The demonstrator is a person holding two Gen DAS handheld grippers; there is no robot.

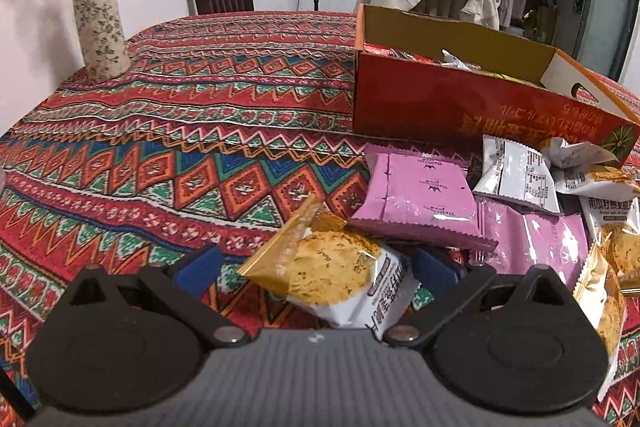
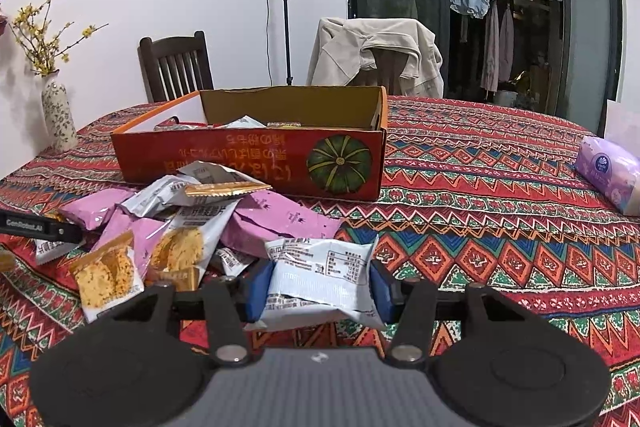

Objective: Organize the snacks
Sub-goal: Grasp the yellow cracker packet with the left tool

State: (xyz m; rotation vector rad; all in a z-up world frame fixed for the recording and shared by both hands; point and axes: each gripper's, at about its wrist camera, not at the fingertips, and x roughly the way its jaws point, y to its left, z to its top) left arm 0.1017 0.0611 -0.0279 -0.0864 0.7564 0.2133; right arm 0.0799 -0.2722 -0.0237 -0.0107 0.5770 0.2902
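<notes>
As visible, one packet [image 2: 320, 277] per gripper.

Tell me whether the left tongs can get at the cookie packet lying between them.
Probably yes. The left tongs stand open with the cookie packet already between the blue pads; nothing blocks it, though a pink packet overlaps its far edge.

Surface: table under a red, blue and green zigzag-patterned cloth [image 2: 500, 211].
Far left: floral ceramic vase [image 1: 100, 27].
Centre: open red cardboard box with pumpkin print [image 2: 248, 163].
Just before box: heap of pink and white snack packets [image 2: 176, 227].
Right edge: lilac tissue pack [image 2: 608, 173].
</notes>
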